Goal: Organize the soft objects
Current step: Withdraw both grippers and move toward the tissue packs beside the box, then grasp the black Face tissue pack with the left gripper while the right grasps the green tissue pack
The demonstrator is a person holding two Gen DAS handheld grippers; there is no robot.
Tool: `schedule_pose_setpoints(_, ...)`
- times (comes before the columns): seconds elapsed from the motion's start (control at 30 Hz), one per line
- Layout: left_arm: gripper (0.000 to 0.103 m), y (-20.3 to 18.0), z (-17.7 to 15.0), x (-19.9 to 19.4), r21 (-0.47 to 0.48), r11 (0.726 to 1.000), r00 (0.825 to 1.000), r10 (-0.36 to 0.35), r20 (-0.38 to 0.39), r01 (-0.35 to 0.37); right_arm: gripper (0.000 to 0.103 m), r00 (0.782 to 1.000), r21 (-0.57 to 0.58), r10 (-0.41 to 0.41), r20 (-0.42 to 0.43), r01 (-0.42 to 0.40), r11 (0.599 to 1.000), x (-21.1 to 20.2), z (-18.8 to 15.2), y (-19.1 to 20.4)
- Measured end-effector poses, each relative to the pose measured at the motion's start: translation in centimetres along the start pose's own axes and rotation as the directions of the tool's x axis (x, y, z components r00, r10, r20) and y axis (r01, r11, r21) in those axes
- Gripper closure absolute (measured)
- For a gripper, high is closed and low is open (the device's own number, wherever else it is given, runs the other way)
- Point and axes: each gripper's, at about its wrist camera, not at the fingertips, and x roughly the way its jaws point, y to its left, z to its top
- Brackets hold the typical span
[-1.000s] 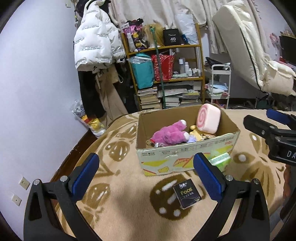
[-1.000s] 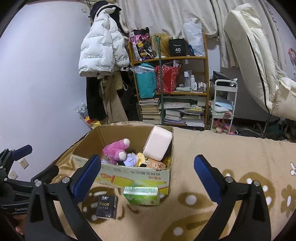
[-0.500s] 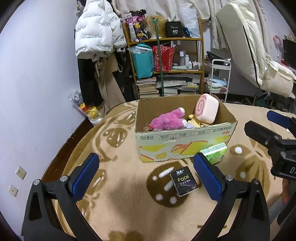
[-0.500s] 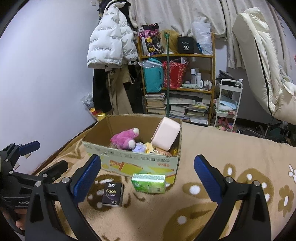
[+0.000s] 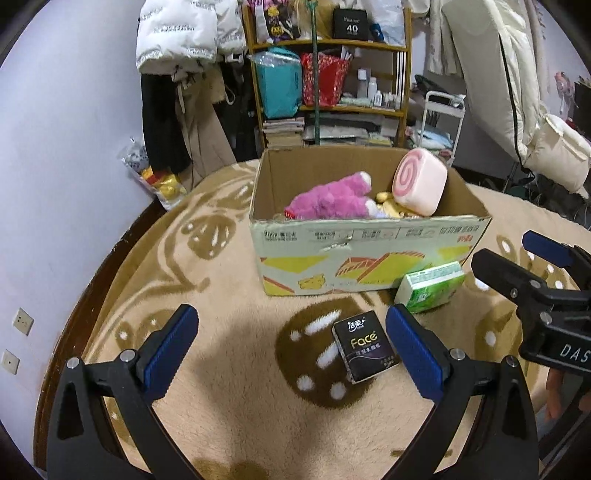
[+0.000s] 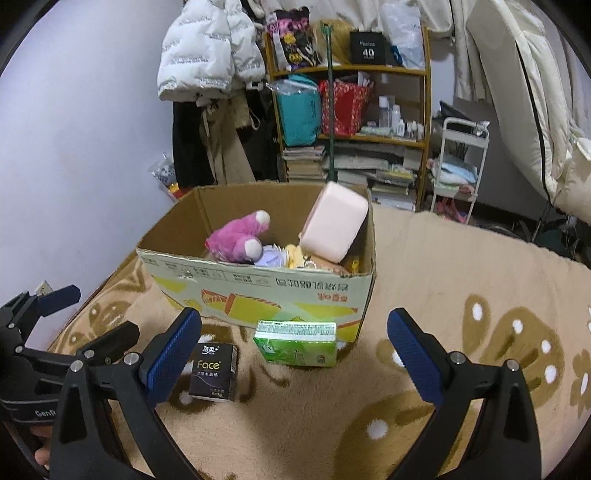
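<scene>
Box (image 5: pixel 369 254) nearer; both grippers wide, blanket (image 5: pixel 229 354) free.

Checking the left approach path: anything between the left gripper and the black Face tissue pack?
Only bare blanket lies between the open left gripper and the black Face tissue pack, which sits just inside its right finger, in the left wrist view.

Against the back wall, a wooden shelf (image 5: pixel 328 74) full of books, bottles, a teal bag (image 5: pixel 279 86) and a red bag (image 5: pixel 325 79). Left of it, a white puffer jacket (image 5: pixel 184 33) hanging over dark clothes. Right of the shelf, a small white cart (image 6: pixel 458 166). Farther right, a cream padded cover (image 6: pixel 524 92). Below everything, a beige blanket (image 5: pixel 229 398) with brown patterns. On the purple wall, low, two sockets (image 5: pixel 16 339).
</scene>
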Motion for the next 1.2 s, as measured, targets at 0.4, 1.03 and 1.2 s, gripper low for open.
schedule_pose_setpoints(0.4,0.002,0.3,-0.1,3.1,-0.022,1.0,0.997,-0.013,-0.071,0.012,0.0,0.998,0.03,-0.003,-0.057,0.005,1.0,2.8,0.1,-0.6)
schedule_pose_setpoints(1.03,0.002,-1.2,-0.8,6.5,-0.005,0.997,0.988,-0.074,-0.137,0.074,0.0,0.982,0.162,0.04,-0.185,-0.009,0.987,7.0,-0.4,-3.2)
schedule_pose_setpoints(1.2,0.002,-1.7,-1.1,7.5,0.004,0.996,0.984,-0.091,-0.156,0.093,0.0,0.976,0.18,0.049,-0.213,-0.01,0.984,7.9,-0.7,-3.3)
